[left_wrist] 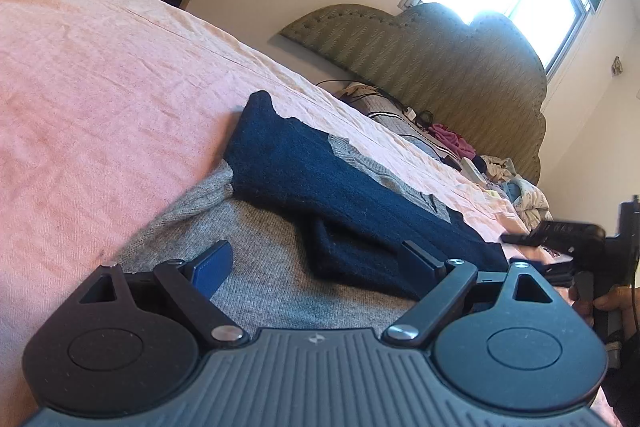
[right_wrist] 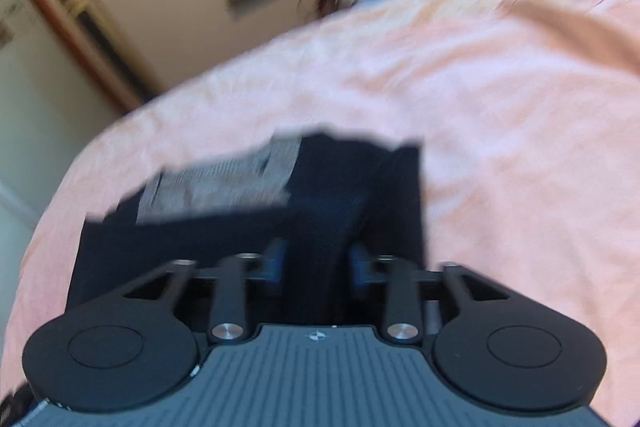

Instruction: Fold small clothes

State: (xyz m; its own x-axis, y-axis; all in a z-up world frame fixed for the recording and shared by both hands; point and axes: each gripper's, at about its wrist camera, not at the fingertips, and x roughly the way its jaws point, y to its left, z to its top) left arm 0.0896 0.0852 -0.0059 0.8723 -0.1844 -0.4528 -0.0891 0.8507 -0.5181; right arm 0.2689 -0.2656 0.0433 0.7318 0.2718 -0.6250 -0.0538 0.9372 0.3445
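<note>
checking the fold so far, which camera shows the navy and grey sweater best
The left wrist view. It is sharp there: the navy and grey sweater lies partly folded on the pink bedsheet, its knit and edges clear. The right wrist view is motion-blurred; it shows only a dark navy shape with a grey patch.

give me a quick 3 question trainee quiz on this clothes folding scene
1. True or false: the left gripper is clamped on the sweater.
2. What colour is the bed sheet under the sweater? A) pink B) green C) white
3. Which two colours show on the sweater?

Key
1. False: its fingers stand wide apart over the knit, pressing on nothing.
2. A
3. Navy and grey. The right wrist view is blurred, yet it shows the same navy and grey, with the right gripper part open over the dark cloth and no pad seen pressing on it.
</note>
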